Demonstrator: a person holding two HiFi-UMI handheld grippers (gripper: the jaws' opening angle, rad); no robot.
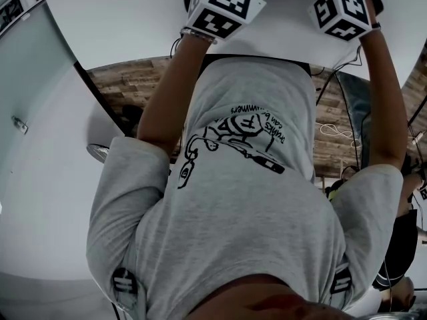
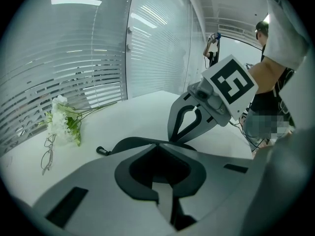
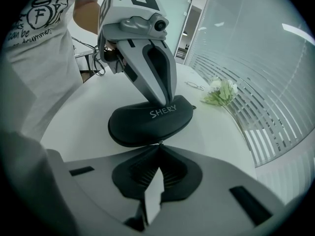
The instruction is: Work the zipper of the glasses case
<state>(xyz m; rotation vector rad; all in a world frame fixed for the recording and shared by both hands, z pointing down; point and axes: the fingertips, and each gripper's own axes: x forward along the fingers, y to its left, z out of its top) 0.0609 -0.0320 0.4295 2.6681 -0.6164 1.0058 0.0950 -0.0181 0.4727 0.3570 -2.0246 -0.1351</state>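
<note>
A black glasses case (image 3: 147, 121) marked SHERY lies zipped on the white round table (image 3: 88, 107). My left gripper (image 3: 166, 101) comes down from above and is shut on the case's far edge. In the left gripper view only the case's thin rim (image 2: 133, 142) shows beyond the shut jaws, with a small tab (image 2: 101, 150) at its left end. My right gripper (image 3: 160, 143) is shut at the case's near seam, on what looks like a small zipper pull (image 3: 160, 141). The head view shows only both marker cubes (image 1: 223, 5) over the table.
A white flower sprig (image 3: 220, 91) and a pair of thin-framed glasses (image 3: 196, 86) lie further along the table, near the glass wall with blinds (image 3: 266, 82). The table's rim (image 1: 220, 57) runs close to my body. Cables (image 1: 337, 133) lie on the floor below.
</note>
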